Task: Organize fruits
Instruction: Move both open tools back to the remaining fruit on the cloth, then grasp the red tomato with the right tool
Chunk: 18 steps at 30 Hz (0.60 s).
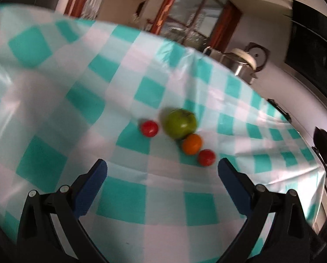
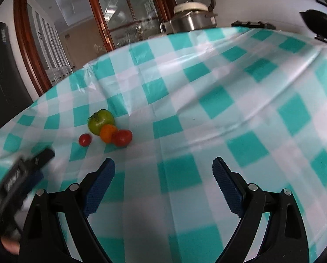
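A green apple (image 1: 180, 123), an orange fruit (image 1: 191, 144) and two red tomatoes (image 1: 149, 128) (image 1: 206, 157) lie close together on the teal-and-white checked tablecloth (image 1: 141, 206). My left gripper (image 1: 162, 166) is open and empty, just short of the fruits. In the right wrist view the same apple (image 2: 101, 119), orange fruit (image 2: 107, 133), small tomato (image 2: 85, 139) and larger tomato (image 2: 122, 137) lie to the far left. My right gripper (image 2: 163, 164) is open and empty above the cloth. The left gripper (image 2: 21, 175) shows blurred at that view's left edge.
A steel pot with a white lid (image 2: 189, 19) stands on the counter behind the table. A dark pan (image 1: 324, 146) hangs beyond the table's right edge. A wood-framed glass door (image 2: 111, 17) is behind.
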Each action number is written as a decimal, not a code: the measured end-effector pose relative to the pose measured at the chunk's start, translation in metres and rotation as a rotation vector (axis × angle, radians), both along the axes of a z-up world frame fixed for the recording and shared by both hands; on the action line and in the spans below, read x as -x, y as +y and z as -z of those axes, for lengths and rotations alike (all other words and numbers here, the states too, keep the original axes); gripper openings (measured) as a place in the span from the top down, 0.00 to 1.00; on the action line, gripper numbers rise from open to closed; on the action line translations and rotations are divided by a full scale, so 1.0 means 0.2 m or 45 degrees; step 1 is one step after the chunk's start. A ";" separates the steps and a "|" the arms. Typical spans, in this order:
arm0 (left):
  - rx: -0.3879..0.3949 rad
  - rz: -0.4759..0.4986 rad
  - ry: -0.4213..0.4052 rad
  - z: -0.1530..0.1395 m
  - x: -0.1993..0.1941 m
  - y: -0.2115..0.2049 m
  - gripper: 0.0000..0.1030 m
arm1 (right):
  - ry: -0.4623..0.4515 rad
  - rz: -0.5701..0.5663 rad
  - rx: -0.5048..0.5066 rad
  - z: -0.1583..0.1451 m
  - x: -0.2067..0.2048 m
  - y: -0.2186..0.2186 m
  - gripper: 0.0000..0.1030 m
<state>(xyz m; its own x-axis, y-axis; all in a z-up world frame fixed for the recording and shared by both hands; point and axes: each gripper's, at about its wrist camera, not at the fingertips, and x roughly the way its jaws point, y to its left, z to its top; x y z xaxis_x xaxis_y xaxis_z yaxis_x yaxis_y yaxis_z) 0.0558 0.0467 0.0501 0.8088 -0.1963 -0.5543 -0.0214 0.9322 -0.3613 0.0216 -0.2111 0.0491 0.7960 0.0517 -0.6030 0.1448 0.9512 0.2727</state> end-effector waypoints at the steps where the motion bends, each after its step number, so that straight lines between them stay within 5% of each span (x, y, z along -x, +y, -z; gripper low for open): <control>1: -0.002 -0.019 0.014 0.02 -0.01 0.02 0.02 | 0.007 -0.009 -0.002 0.01 -0.06 0.01 0.14; 11: 0.068 -0.018 0.074 0.09 -0.03 0.09 0.02 | 0.148 -0.155 0.103 0.13 -0.34 0.11 0.14; 18: 0.065 -0.016 0.102 0.11 -0.05 0.08 0.02 | 0.230 -0.292 0.331 0.18 -0.50 0.26 0.16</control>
<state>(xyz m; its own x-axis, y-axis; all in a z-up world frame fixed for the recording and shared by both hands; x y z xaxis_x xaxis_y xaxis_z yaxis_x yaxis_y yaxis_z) 0.0667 0.0624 0.0285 0.7649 -0.2162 -0.6068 -0.0636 0.9120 -0.4052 0.1217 -0.1582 0.0138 0.6614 0.0431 -0.7488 -0.0561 0.9984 0.0079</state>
